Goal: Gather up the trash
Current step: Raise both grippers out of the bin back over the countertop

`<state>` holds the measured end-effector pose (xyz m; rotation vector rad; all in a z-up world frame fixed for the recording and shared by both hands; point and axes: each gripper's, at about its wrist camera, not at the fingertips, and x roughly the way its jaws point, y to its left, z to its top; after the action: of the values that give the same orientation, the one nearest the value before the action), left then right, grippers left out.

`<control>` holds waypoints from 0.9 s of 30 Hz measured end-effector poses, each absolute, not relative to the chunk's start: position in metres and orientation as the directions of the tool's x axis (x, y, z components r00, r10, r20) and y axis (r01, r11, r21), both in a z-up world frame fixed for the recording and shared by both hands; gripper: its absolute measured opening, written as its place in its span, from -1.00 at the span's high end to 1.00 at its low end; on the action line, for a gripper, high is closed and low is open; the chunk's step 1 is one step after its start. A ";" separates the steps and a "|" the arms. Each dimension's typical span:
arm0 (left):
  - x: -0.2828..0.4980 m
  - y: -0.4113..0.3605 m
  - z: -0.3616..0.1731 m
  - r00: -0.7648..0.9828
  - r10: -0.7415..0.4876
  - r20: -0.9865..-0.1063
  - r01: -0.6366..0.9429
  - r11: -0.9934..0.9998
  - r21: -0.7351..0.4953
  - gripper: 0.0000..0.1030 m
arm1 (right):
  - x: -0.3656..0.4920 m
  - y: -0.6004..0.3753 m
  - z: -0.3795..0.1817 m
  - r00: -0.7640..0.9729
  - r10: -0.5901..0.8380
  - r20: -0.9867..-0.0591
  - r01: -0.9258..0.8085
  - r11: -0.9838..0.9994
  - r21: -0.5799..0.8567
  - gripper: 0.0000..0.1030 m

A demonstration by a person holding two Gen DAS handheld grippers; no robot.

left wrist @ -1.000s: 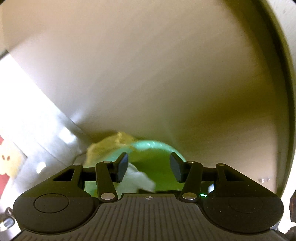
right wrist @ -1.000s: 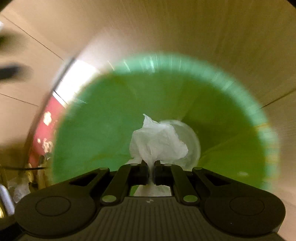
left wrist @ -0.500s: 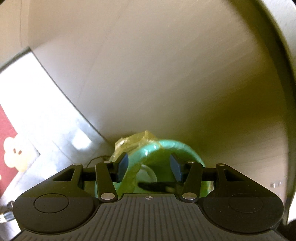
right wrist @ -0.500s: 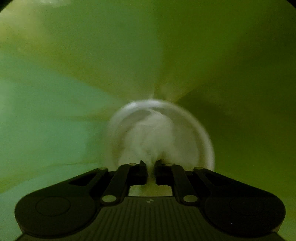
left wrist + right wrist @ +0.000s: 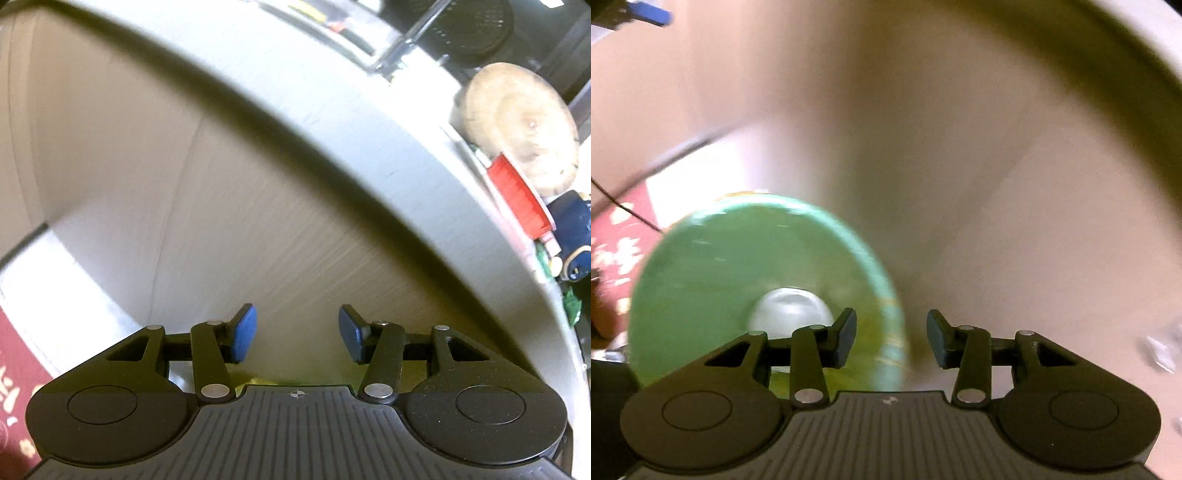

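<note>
In the right wrist view a green round bin (image 5: 713,273) stands on the floor at lower left, seen from above and blurred, with something white (image 5: 790,312) at its bottom. My right gripper (image 5: 891,339) is open and empty above the bin's right rim. My left gripper (image 5: 297,334) is open and empty, facing a pale wood surface (image 5: 258,221); only a sliver of yellow-green shows under its fingers. The left gripper's blue pad (image 5: 650,14) shows at the top left of the right wrist view.
A curved white table edge (image 5: 406,147) arcs over the left wrist view, with a round wooden item (image 5: 517,125), a red-capped item (image 5: 517,195) and a dark blue object (image 5: 572,229) on top. A red patterned mat (image 5: 617,251) lies left of the bin. Small clear scraps (image 5: 1160,354) lie on the floor.
My right gripper has opened, let go of the white tissue into the green bin and pulled back out. My left gripper has lifted away, so the bin has dropped out of its view.
</note>
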<state>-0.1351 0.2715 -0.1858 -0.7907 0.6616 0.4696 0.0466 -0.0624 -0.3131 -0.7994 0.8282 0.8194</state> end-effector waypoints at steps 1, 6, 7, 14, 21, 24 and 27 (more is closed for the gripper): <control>-0.132 0.270 -0.177 0.712 0.149 -0.687 -0.606 0.626 -0.492 -0.05 | 0.052 -0.073 -0.310 0.457 0.272 -0.847 -0.826 0.484 -0.290 0.19; -0.113 0.264 -0.140 0.760 0.202 -0.617 -0.564 0.677 -0.473 -0.05 | 0.065 -0.133 -0.268 0.651 0.178 -0.738 -0.635 0.660 -0.402 0.20; -0.110 0.265 -0.133 0.770 0.209 -0.602 -0.555 0.685 -0.472 -0.05 | 0.064 -0.142 -0.259 0.692 0.168 -0.702 -0.598 0.678 -0.427 0.20; -0.083 0.251 -0.072 0.836 0.253 -0.487 -0.490 0.742 -0.456 -0.05 | 0.070 -0.194 -0.205 0.903 -0.006 -0.430 -0.249 0.807 -0.535 0.20; -0.054 0.234 -0.033 0.896 0.209 -0.393 -0.381 0.816 -0.435 -0.05 | 0.061 -0.220 -0.165 0.961 -0.089 -0.263 -0.040 0.893 -0.449 0.21; -0.038 0.225 -0.025 0.911 0.159 -0.382 -0.331 0.833 -0.443 -0.05 | 0.062 -0.223 -0.141 0.979 -0.085 -0.184 0.004 0.914 -0.405 0.21; -0.027 0.213 -0.024 0.922 0.109 -0.371 -0.284 0.842 -0.459 -0.05 | 0.062 -0.217 -0.120 0.993 -0.064 -0.101 0.020 0.920 -0.392 0.21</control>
<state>-0.0267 0.2134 -0.0235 -0.5320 0.3413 0.2114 0.0619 -0.2174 -0.1204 -0.4016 0.1125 -0.0434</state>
